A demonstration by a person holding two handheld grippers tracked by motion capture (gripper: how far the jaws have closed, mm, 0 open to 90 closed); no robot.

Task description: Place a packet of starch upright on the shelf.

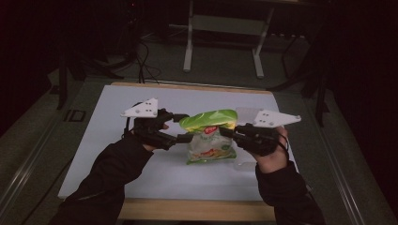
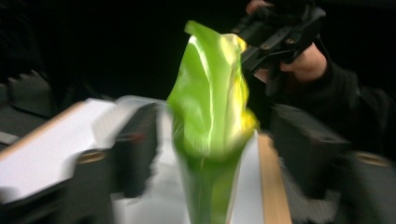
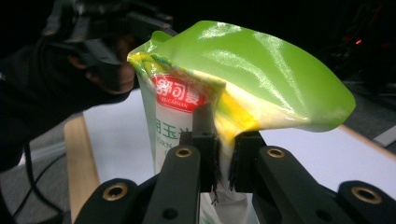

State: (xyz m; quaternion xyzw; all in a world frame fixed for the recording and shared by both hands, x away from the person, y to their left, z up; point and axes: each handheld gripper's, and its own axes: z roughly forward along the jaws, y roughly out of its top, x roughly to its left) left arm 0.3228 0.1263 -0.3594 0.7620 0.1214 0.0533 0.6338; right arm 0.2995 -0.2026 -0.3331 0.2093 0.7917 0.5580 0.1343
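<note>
A green snack bag (image 1: 210, 136) with a red label hangs upright above the white table (image 1: 141, 178), between both grippers. My right gripper (image 1: 227, 131) pinches the bag's upper edge; in the right gripper view its jaws (image 3: 225, 154) press together on the yellow-green film (image 3: 261, 74). My left gripper (image 1: 184, 127) stands at the bag's left side with its jaws spread apart. The left gripper view is blurred: the bag (image 2: 210, 107) rises between the two wide jaws, and the right gripper (image 2: 280, 37) grips its top.
The table's wooden front edge (image 1: 197, 208) lies near the person's sleeves. A small clear plastic piece (image 1: 244, 164) rests on the table by the right hand. A metal stand (image 1: 223, 42) and cables (image 1: 141, 61) sit on the floor behind the table.
</note>
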